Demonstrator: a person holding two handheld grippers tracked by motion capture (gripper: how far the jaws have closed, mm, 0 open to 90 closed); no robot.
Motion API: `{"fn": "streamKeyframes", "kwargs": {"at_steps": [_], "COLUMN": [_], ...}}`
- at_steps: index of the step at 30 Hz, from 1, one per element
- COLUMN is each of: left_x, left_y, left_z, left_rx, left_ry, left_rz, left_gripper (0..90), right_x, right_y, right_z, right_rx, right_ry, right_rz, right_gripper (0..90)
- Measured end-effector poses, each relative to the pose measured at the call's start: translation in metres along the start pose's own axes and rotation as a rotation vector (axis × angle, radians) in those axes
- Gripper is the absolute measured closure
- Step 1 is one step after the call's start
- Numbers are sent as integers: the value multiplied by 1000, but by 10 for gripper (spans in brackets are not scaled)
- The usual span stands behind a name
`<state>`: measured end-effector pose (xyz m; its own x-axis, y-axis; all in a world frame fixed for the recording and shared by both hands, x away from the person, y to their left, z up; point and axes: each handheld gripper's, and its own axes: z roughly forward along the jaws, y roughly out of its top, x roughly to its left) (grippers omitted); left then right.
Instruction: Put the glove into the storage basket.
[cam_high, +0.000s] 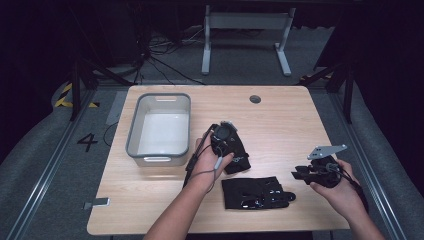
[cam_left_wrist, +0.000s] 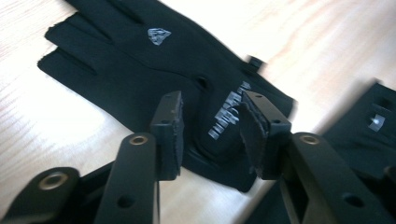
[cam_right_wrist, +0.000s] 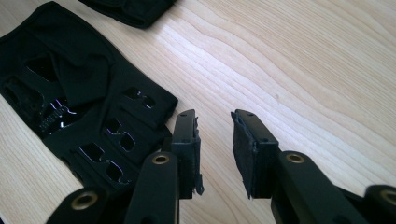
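Two black gloves lie on the wooden table (cam_high: 280, 120). One glove (cam_high: 240, 164) with a white logo and lettering lies under my left gripper (cam_high: 228, 149). In the left gripper view that glove (cam_left_wrist: 140, 60) stretches away from the left gripper (cam_left_wrist: 210, 126), whose jaws stand open over its cuff end. The second glove (cam_high: 255, 192), fingerless with cut-outs, lies flat nearer the front edge. My right gripper (cam_high: 299, 173) is open just right of its finger ends. In the right gripper view, the right gripper (cam_right_wrist: 215, 140) hovers over bare wood with the second glove (cam_right_wrist: 79, 102) to its left.
A grey-rimmed white bin (cam_high: 159, 127) stands at the table's left. A round cable hole (cam_high: 255, 99) sits near the far edge. Bare wood lies at the back right. Beyond the table are a desk frame (cam_high: 245, 35) and cables on the floor.
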<state>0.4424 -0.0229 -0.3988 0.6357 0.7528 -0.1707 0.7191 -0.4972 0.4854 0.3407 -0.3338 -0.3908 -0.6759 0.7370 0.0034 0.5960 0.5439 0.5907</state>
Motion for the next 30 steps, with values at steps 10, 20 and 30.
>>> {"fn": "streamKeyframes", "kwargs": {"at_steps": [10, 20, 30], "left_x": [8, 6, -1], "left_y": [10, 14, 15], "left_z": [26, 46, 51], "left_rx": [-1, 26, 44], "left_ry": [24, 61, 138], "left_rz": [-65, -75, -27], "left_gripper": [523, 464, 534], "right_x": [-3, -1, 4], "right_y": [-5, -3, -3], "right_z": [-2, 1, 2], "right_rx": [-7, -15, -21], "right_ry": [-8, 39, 71], "right_rz": [14, 2, -17], "right_gripper": [689, 682, 675]}}
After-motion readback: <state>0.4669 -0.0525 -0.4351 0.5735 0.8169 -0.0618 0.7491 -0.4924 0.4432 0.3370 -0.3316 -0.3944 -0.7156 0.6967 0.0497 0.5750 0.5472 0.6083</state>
